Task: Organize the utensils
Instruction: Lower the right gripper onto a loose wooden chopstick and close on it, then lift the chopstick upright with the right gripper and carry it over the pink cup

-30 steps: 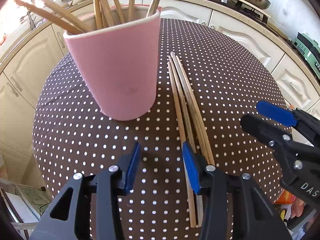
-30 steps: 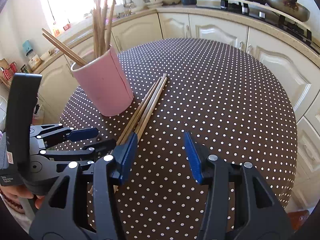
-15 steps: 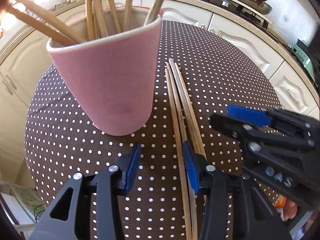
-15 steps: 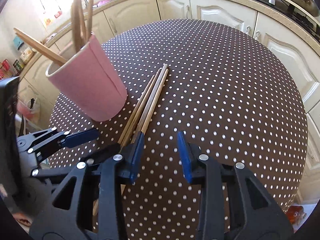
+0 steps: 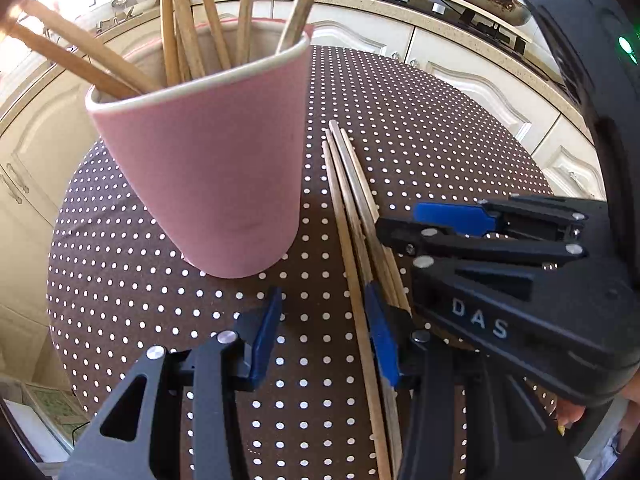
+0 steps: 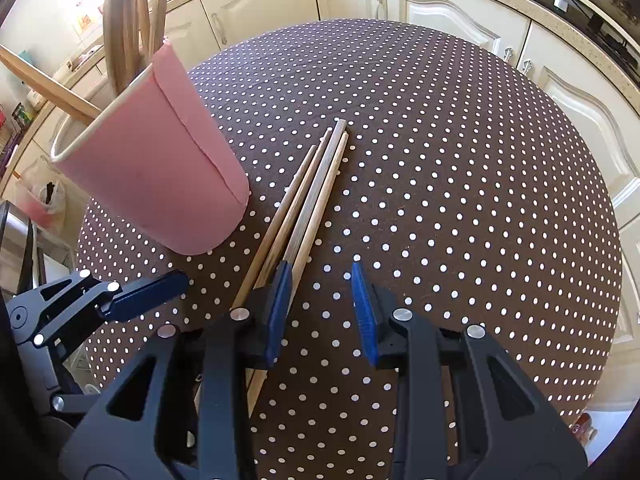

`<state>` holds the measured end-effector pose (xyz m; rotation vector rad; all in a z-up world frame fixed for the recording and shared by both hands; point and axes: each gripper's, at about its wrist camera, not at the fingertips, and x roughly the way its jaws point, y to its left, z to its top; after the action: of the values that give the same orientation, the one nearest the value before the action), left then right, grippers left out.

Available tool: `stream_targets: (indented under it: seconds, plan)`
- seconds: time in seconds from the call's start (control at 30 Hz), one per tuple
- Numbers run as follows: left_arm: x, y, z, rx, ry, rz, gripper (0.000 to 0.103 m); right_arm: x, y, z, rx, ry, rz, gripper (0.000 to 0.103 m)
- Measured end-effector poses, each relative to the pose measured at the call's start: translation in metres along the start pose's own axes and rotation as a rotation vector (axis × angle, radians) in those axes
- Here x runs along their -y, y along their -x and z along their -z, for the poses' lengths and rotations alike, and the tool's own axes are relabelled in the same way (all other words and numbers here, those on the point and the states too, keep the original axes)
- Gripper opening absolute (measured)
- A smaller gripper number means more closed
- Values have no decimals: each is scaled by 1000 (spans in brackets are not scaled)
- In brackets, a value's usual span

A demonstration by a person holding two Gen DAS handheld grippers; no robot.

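Hovering nearest the lens, the left gripper [image 5: 320,332] stands about half open above the brown white-dotted tablecloth [image 5: 420,128]; one loose wooden chopstick [image 5: 352,264] runs between its blue pads, and neither pad appears to press it. The stick's near end is cut off by the bottom edge of the left wrist view. Beside it, the right gripper [image 6: 320,304] has just been closing its jaws to a narrower gap, with only dotted cloth between the pads. Its left pad sits against, or just over, the right edge of the bundle of four bare wooden chopsticks [image 6: 308,196]; contact is hard to judge, since the finger hides the sticks beneath it. In the left wrist view the right gripper's black body [image 5: 500,280] covers the bundle's right side. Farther on, just left of the bundle, stands the pink tapered cup [image 5: 208,168] holding more wooden sticks [image 5: 180,28], their tops cropped out. Beyond the table lie cream kitchen cabinets [image 6: 452,12].
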<state>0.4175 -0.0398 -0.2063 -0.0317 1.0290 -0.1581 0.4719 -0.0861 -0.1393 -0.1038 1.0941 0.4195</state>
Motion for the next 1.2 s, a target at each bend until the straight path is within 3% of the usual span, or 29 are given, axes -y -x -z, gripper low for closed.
stream_targets:
  seconds: [0.33,0.57,0.63,0.7,0.73,0.87,1.2]
  plan:
    - [-7,6,7,5,-29,-20,43,-10,-15,-24,-32,26,47,31]
    - [1,3,3,-5,-31,-45,43,-22,-14,-19,-67,81,47,30]
    - [9,0,-2,-12,-46,-69,43,-27,-16,-20,-70,114,94,17]
    - [13,-2,-5,-16,-57,-83,43,-30,-16,-19,-77,126,83,12]
    - [14,-3,-6,-18,-54,-83,42,-28,-16,-20,-83,120,70,12]
    - [18,-3,-10,-24,-44,-72,9,-9,-14,-15,-93,112,28,7]
    - [7,8,-4,-78,9,26,5,13,4,17,-132,126,-14,6]
